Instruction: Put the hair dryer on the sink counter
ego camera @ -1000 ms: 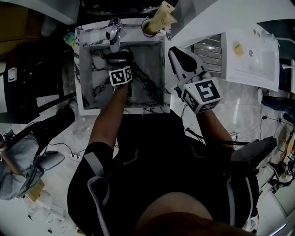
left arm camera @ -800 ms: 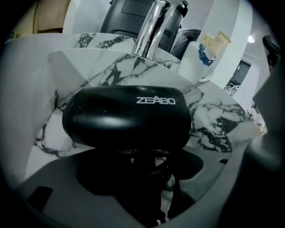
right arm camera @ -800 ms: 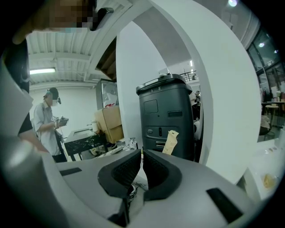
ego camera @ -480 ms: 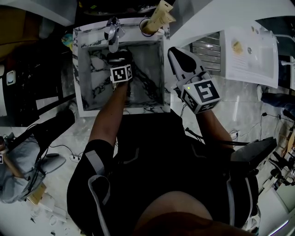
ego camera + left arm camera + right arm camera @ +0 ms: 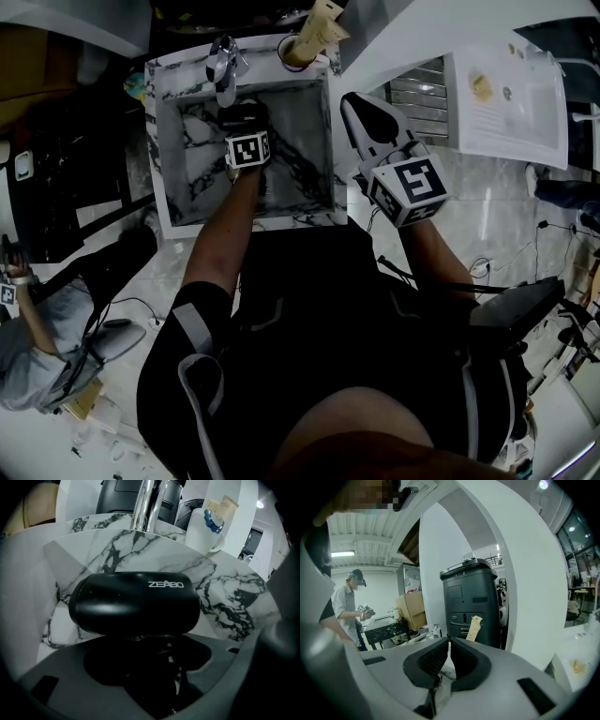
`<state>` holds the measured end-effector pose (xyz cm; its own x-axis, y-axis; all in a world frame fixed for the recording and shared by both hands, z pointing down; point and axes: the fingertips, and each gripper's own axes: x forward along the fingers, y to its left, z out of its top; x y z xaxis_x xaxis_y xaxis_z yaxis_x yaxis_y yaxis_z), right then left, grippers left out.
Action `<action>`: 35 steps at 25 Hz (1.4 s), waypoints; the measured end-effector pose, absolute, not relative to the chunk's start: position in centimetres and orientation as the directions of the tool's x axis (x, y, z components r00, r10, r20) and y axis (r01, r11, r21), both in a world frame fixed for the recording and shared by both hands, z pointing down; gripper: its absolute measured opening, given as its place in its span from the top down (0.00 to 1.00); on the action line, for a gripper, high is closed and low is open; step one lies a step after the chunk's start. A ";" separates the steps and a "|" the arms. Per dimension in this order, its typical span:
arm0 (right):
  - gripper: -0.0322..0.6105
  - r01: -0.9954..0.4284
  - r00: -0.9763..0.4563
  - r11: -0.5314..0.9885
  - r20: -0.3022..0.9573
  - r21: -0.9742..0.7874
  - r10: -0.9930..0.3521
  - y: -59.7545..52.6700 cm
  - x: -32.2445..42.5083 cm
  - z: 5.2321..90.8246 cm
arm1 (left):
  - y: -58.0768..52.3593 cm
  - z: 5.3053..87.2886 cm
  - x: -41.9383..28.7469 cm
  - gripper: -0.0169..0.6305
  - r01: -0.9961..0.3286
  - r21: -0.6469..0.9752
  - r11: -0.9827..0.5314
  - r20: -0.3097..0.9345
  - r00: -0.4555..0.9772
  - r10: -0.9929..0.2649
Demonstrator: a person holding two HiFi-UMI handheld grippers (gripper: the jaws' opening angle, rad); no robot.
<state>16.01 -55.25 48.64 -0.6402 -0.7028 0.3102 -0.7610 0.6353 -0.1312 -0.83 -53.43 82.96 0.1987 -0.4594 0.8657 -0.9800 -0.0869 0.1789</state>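
The black hair dryer (image 5: 136, 604) lies in the marble sink basin (image 5: 187, 187), below the chrome tap (image 5: 225, 66). In the head view the hair dryer (image 5: 236, 112) shows just ahead of my left gripper (image 5: 246, 131). In the left gripper view its barrel lies crosswise and its dark handle runs down between the jaws. My left gripper (image 5: 145, 653) is closing around that handle, and I see no pad pressing on it. My right gripper (image 5: 361, 105) hangs to the right of the sink. The right gripper (image 5: 448, 644) is shut with nothing in it.
A white cup with tubes (image 5: 305, 49) stands on the counter's back right corner; the cup (image 5: 204, 527) is right of the tap (image 5: 145, 503). A sheet of paper (image 5: 511, 103) lies on a white surface at right. A person (image 5: 347, 602) stands far off, beside a black bin (image 5: 471, 604).
Both grippers stay almost where they were. The person at the head view's lower left has shifted.
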 end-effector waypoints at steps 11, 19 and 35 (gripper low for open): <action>0.90 -0.784 -0.615 0.607 0.302 -0.130 -0.728 -54.2 17.8 48.0 | -52.7 83.9 -0.3 0.51 -0.976 0.141 -0.164 0.892 0.198 -0.408; 0.90 -0.789 -0.610 0.601 0.284 -0.129 -0.740 -53.2 18.0 46.5 | -52.4 82.2 -0.4 0.49 -0.966 0.191 -0.173 0.888 0.245 -0.390; 0.90 -0.777 -0.629 0.613 0.223 -0.146 -0.745 -51.5 15.9 42.5 | -53.5 71.9 0.2 0.50 -0.932 0.210 -0.296 0.723 0.352 -0.595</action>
